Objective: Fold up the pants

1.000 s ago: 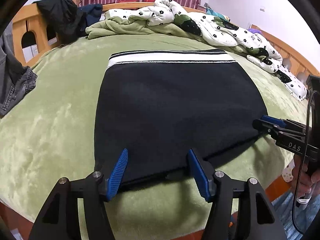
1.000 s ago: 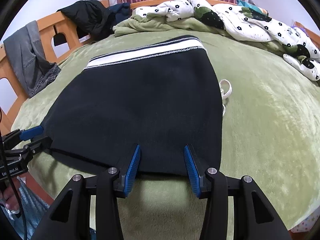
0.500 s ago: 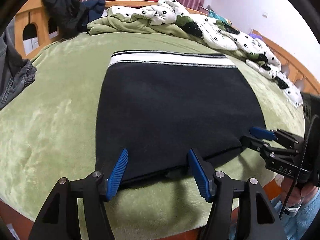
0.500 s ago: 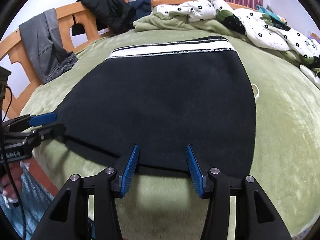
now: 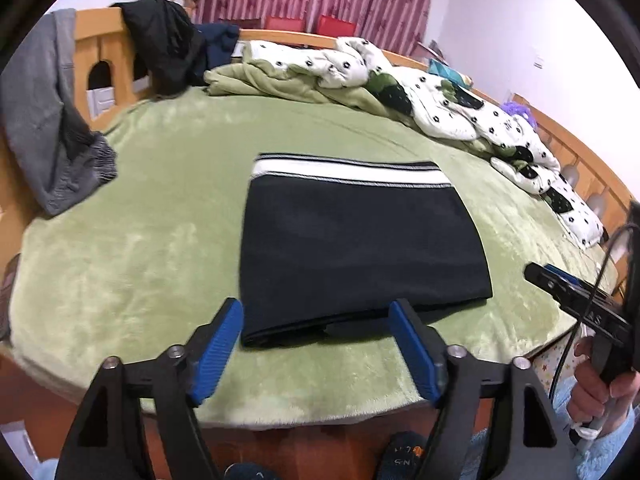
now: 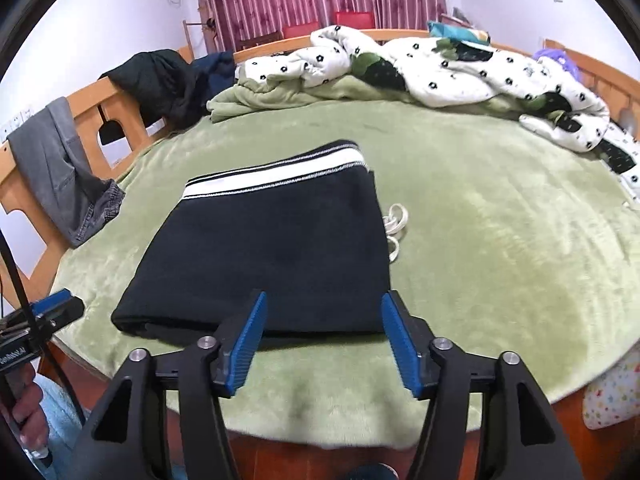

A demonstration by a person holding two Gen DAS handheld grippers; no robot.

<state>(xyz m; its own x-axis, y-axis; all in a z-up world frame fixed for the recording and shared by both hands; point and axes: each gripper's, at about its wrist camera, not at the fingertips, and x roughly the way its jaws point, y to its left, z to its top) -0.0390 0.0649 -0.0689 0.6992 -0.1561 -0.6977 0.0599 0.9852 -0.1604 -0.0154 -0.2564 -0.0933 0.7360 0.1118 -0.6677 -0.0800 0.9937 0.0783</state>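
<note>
1. Black pants (image 5: 356,248), folded flat, lie mid green blanket (image 5: 140,264), white waistband at far edge.
2. Left gripper (image 5: 316,344) jaws have just been opening; wide apart, empty, above pants' near edge.
3. Right gripper (image 6: 322,340) likewise just opening, empty, seemingly clear of pants.

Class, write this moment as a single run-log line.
pants: folded, flat on green blanket | left gripper: open, jaws just widened, nothing between | right gripper: open, jaws just widened, nothing between

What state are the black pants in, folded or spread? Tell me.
Folded. The black pants lie as a compact rectangle on the green blanket, layers stacked at the near edge, striped waistband on the far side.
</note>
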